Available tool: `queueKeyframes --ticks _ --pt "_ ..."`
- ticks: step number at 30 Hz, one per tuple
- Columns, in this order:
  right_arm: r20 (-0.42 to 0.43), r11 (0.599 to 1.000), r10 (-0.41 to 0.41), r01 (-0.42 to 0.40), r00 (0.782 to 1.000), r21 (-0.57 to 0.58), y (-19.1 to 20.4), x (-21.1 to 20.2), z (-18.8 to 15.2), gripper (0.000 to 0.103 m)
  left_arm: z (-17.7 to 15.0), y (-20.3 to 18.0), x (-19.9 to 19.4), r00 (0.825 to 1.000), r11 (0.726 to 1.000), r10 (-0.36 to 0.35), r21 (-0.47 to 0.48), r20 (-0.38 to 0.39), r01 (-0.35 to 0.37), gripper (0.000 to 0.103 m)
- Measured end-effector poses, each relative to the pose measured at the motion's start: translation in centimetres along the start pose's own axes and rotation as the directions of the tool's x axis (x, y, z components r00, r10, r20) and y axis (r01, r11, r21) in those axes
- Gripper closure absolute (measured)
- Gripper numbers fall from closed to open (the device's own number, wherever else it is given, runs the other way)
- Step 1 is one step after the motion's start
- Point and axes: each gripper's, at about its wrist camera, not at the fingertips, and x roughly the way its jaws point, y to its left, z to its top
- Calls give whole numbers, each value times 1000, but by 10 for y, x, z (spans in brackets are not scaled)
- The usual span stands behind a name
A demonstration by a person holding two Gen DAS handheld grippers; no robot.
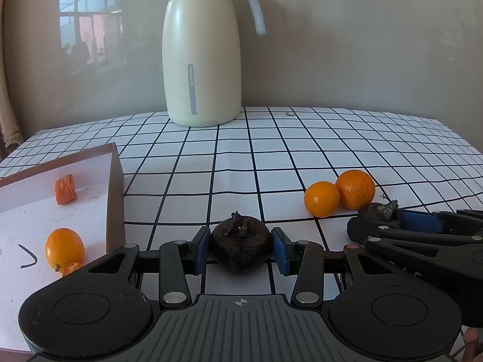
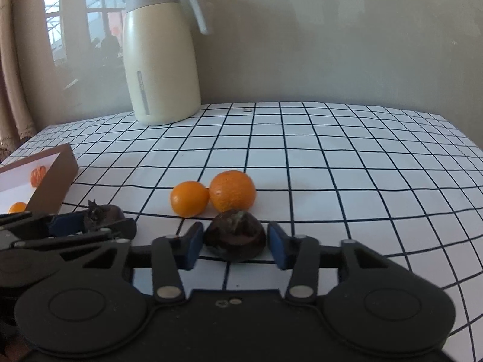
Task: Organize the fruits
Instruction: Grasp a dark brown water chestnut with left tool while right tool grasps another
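1. My left claw [image 1: 241, 242] was clenched on a dark fruit [image 1: 240, 246], one pad on each side. The fruit sat on the table, right in front of the claw.
2. My right claw [image 2: 235, 241] looked clenched on a second dark fruit [image 2: 235, 236], also on the table.
3. Two oranges [image 2: 189, 198] sat just behind that second fruit.
4. The box [image 1: 116, 199] lay to the left of both claws. My left claw was nearer to it, so I judged it should go first.
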Motion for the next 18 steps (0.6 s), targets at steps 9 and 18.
queueKeyframes --ticks 9,18 --pt "27 1000 0 -1 1000 31 -10 -16 -6 68 -4 -2 -6 1000 1000 -29 -11 0 29 59" --pt "65 999 -4 1 998 46 -21 -50 -20 67 -20 -4 -36 995 995 -95 18 19 95 59"
